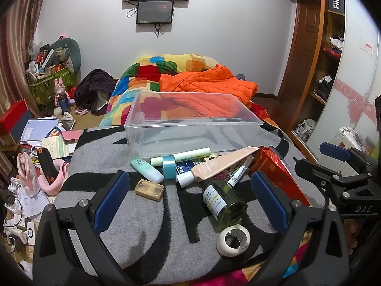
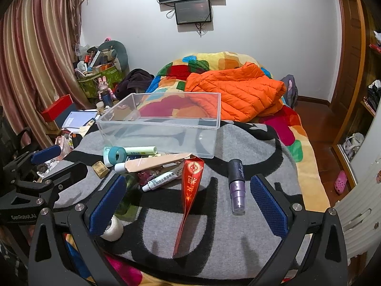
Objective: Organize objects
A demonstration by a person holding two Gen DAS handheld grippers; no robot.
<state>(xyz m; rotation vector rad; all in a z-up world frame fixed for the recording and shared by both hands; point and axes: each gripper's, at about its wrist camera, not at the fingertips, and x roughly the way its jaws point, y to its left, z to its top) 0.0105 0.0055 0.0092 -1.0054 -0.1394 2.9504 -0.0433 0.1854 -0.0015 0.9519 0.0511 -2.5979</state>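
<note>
Clear plastic bin (image 1: 190, 124) sits empty on the grey and black blanket (image 1: 123, 166), far side of the pile, with the orange jacket (image 1: 207, 88) on the bed behind it. In front of the bin it's a jumble: a pale green tube (image 1: 181, 159), a teal tape ring (image 1: 169, 169), a peach tube (image 1: 221, 165) and a red packet (image 1: 278, 174) lying against one another. Nearer in, a green glass bottle (image 1: 223, 200) lies on its side, a white tape roll (image 1: 233, 239) just beside it, a small tan block (image 1: 149, 190) off to the left. The left gripper (image 1: 190, 197) hangs above the blanket, jaws spread wide, holding nothing. The right gripper (image 2: 188, 205) is the same, wide apart and empty, with the red packet and a purple bottle (image 2: 237, 186) lying on the blanket between its fingers.
</note>
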